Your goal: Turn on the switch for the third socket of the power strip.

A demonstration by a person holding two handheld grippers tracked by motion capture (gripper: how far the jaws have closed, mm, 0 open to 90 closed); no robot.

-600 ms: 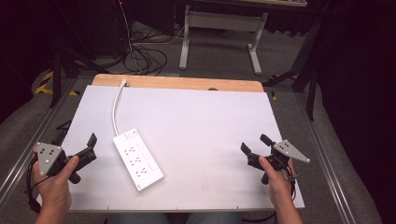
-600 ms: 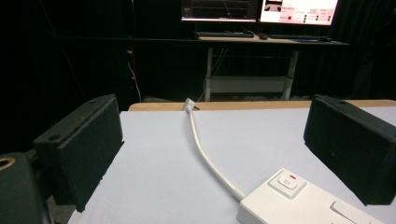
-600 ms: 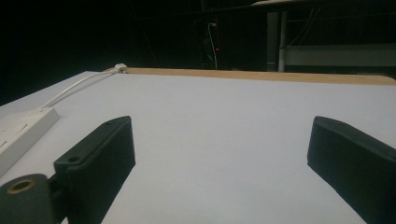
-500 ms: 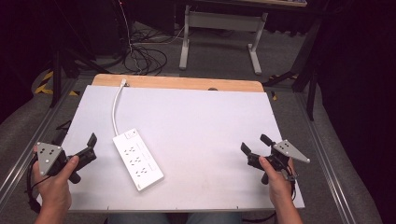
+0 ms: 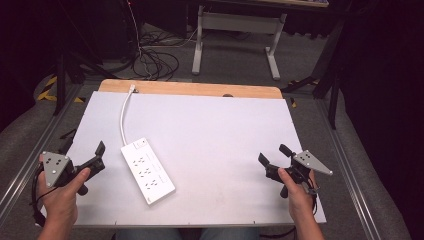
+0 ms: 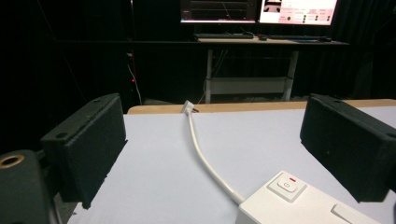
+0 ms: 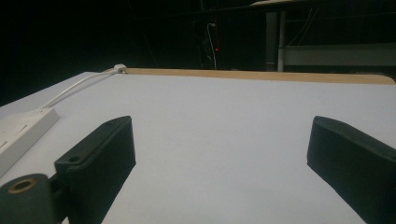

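A white power strip [image 5: 147, 170] lies at an angle on the white table top [image 5: 225, 130], left of the middle. Its white cable [image 5: 122, 117] runs to the far wooden edge. My left gripper [image 5: 85, 151] is held at the table's near left, just left of the strip, open and empty. In the left gripper view the left gripper [image 6: 215, 121] frames the cable [image 6: 201, 149] and the strip's switch end [image 6: 299, 200]. At the near right, my right gripper [image 5: 275, 155] stands open over bare table. The right gripper view has the right gripper [image 7: 222, 135] and the strip [image 7: 21, 135] far left.
A wooden strip [image 5: 190, 89] borders the table's far edge. Beyond it stand a desk frame [image 5: 235, 35] and loose floor cables [image 5: 155, 62]. Monitors [image 6: 259, 9] glow on that desk. Metal rails [image 5: 350, 165] run along both table sides.
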